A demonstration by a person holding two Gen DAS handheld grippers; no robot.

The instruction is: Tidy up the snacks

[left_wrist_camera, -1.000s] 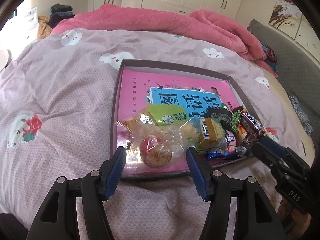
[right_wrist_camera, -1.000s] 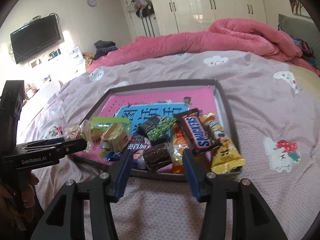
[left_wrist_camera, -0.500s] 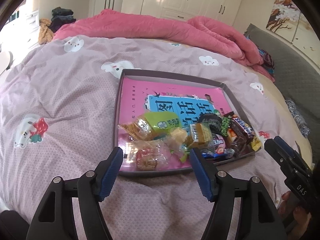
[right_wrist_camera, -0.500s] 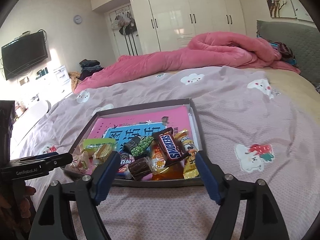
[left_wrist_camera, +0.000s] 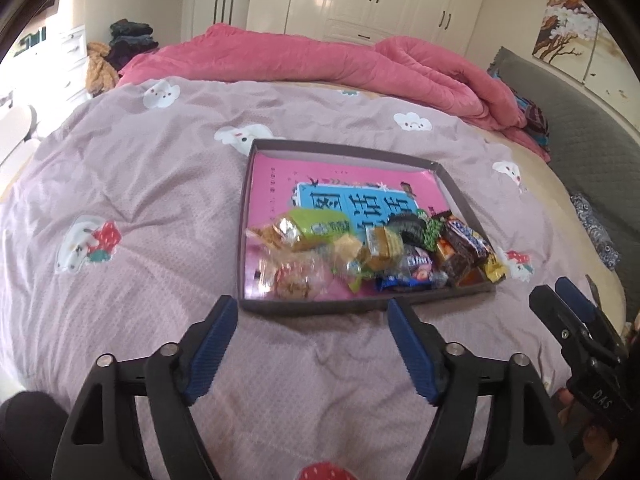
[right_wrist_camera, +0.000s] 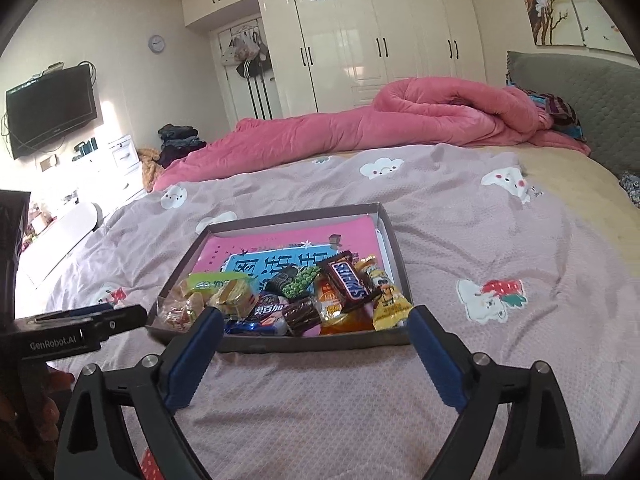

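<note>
A shallow grey tray (left_wrist_camera: 256,304) (right_wrist_camera: 312,344) with a pink printed liner lies on the bed. Several wrapped snacks are heaped along its near edge: a clear bag of biscuits (left_wrist_camera: 294,280), a green packet (left_wrist_camera: 320,226), a brown Snickers bar (right_wrist_camera: 350,280), a yellow packet (right_wrist_camera: 386,300). My left gripper (left_wrist_camera: 310,316) hovers just short of the tray's near rim, its jaws opening, nothing between them. My right gripper (right_wrist_camera: 314,326) also hangs before the near rim, jaws opening wide and empty. Each gripper shows at the edge of the other's view.
The bed wears a mauve quilt (left_wrist_camera: 132,208) with cloud and strawberry prints. A rumpled pink duvet (right_wrist_camera: 360,128) lies across the far side, a grey headboard (right_wrist_camera: 580,96) to the right. White wardrobes (right_wrist_camera: 380,40) and a wall television (right_wrist_camera: 50,108) stand beyond.
Both grippers have pulled back and up from the tray and their jaws have spread wider. The snacks now lie beyond the fingertips rather than between them.
</note>
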